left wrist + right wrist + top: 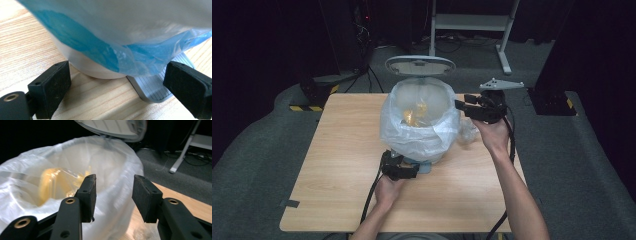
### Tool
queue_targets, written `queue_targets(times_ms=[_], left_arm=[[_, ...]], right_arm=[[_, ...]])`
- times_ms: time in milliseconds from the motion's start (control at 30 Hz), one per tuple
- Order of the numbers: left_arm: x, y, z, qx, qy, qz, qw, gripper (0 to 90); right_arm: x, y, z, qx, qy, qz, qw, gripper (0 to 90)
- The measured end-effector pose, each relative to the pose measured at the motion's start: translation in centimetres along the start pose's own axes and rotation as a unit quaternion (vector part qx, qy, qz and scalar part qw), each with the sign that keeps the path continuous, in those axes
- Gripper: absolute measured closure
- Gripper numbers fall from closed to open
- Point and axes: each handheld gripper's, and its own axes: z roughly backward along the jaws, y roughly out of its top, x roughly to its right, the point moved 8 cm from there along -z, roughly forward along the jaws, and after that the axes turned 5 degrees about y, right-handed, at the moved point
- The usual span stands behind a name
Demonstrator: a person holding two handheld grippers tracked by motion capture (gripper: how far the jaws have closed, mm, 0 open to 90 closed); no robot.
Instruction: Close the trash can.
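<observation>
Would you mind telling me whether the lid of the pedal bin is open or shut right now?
Open. The lid stands raised behind the bag-lined bin, whose mouth is uncovered; yellow wrappers lie visible inside.

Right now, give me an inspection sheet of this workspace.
Surface: light wooden table, a dark tape scrap at its near left edge.
Job's things: pedal bin lined with a translucent bag, lid up, yellowish wrapper inside; grey pedal at its base.
Clutter: crumpled clear plastic right of the bin.
Grippers: left claw open, jaws astride the bin's base and pedal; right claw open, nothing between the jaws, beside the bag's rim.
Cables: black ones trail from both claws off the near edge.
Surroundings: grey carpet, white desk frame behind, hazard-striped feet at both sides.
</observation>
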Motion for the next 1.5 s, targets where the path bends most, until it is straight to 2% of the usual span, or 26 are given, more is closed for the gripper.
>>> queue_targets(times_ms=[100,267,567,900,1167,1500], left_arm=[[0.0,0.0,0.0,0.000,0.000,0.000,1.0000,7.6],[0.0,0.0,0.0,0.000,0.000,0.000,1.0000,7.6],[0.0,0.0,0.0,0.000,0.000,0.000,1.0000,7.6],[0.0,0.0,0.0,0.000,0.000,0.000,1.0000,7.7],[0.0,0.0,0.0,0.000,0.000,0.000,1.0000,7.8],[0.0,0.0,0.0,0.000,0.001,0.000,1.0000,7.8]], right_arm=[[0.8,-0.7,0.4,0.003,-0.006,-0.012,0.9999,52.0],[1.7,-2.0,0.9,0.001,-0.021,-0.015,0.9997,50.6],[3.7,-4.8,0.9,-0.004,-0.040,-0.034,0.9986,47.8],[5.8,-7.7,0.0,-0.021,-0.062,-0.051,0.9966,45.3],[6.6,-8.6,-0.5,-0.027,-0.077,-0.055,0.9951,44.1],[7.6,-10.4,-2.2,-0.053,-0.093,-0.059,0.9924,41.8]])
